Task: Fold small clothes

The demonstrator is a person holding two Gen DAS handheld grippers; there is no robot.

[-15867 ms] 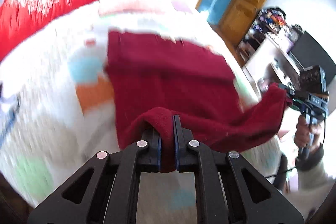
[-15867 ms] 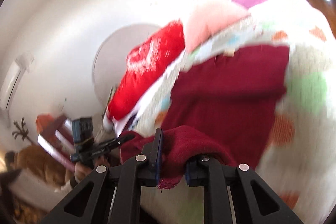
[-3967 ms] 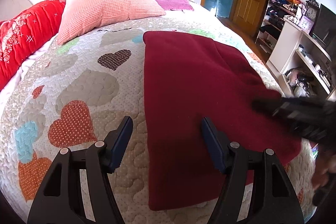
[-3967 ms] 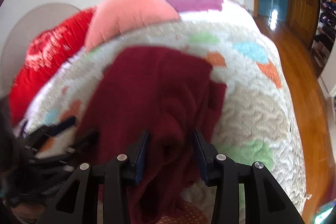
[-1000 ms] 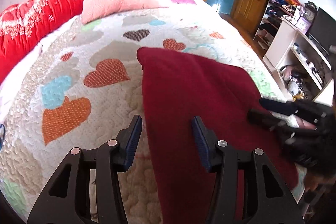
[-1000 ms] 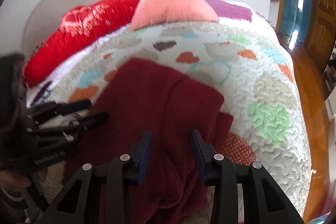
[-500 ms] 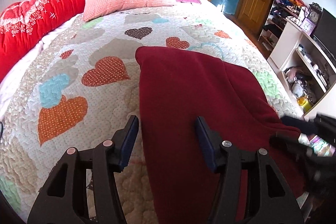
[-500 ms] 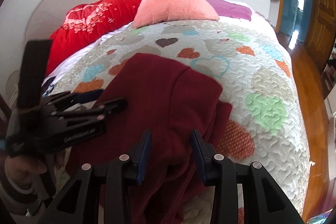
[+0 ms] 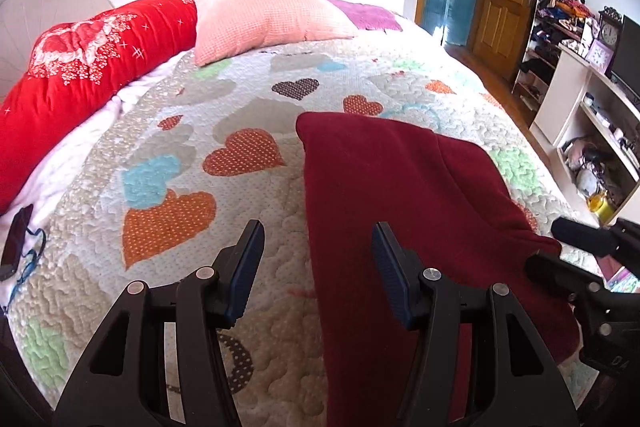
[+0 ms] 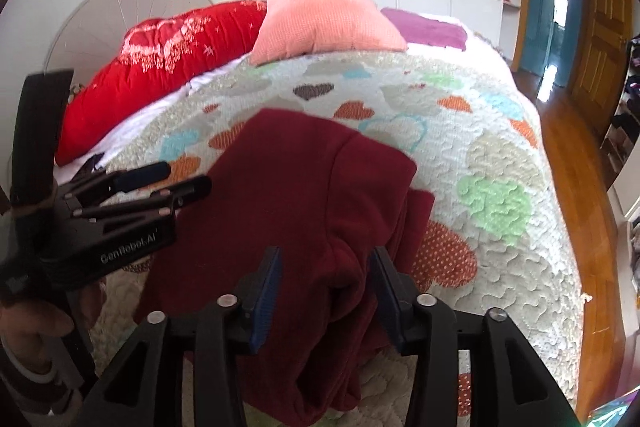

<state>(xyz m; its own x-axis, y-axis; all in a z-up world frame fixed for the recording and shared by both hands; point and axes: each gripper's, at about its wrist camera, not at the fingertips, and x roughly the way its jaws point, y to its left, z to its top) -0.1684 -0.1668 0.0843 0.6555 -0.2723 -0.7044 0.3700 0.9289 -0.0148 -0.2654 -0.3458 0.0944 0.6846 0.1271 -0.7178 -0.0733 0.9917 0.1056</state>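
Above the maroon garment (image 10: 288,195), both tools tilt down, unclamped.

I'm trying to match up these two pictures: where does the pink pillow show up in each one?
Left wrist view: the pink pillow lies top centre, at the head of the bed, right of the red bolster.
Right wrist view: the pink pillow lies top centre, again right of the red bolster.
Shared landmark: the dark red garment on the heart quilt.
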